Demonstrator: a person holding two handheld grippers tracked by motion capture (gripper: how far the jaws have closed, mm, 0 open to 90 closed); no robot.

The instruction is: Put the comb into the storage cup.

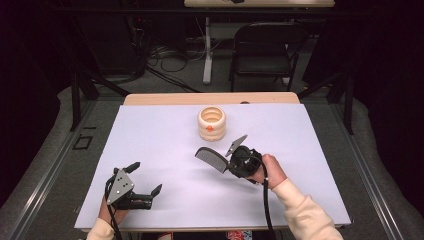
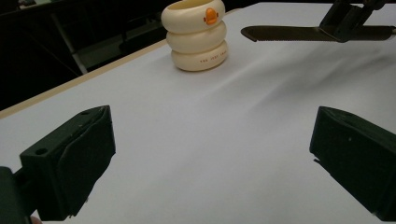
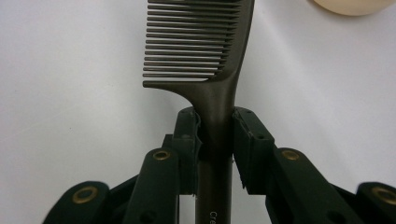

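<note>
Nearest, at about 7 o'clock on the bench [image 1: 165, 150] in the high view: the left tongs [image 1: 147, 178], jaws spread wide with nothing between them, held in a hand whose forearm is cut off by the lower frame edge. In the left gripper view both black jaws stand far apart at the bottom corners, each partly cropped, with bare white bench surface between them.

Next, at about 4 o'clock from the bench's centre: the right tongs [image 1: 231, 162], gripped by a hand [image 1: 270, 169] in a cream sleeve [image 1: 305, 212], a black cable trailing back along the forearm. Jaws drawn narrow and clamped on the handle of a dark comb [image 1: 211, 159]. In the right gripper view the pads press either side of the comb [image 3: 212, 88] handle just below the teeth; the comb's tip runs off the top edge, and pale lettering on the handle is cut off at the bottom and cannot be read. The comb points towards 10 o'clock; whether it touches the sheet cannot be told. In the left gripper view the comb [image 2: 285, 33] shows edge-on, teeth downward.

Farther, at about 12 o'clock: a cream ribbed cup [image 1: 212, 123] of three stacked rings, standing upright, apart from the comb. An orange mark [image 2: 211, 17] shows on its top ring; small print on the lowest ring is too fine to read.

Farthest, beyond the bench: a dark folding chair [image 1: 265, 47] and floor cables, dim in shadow.
</note>
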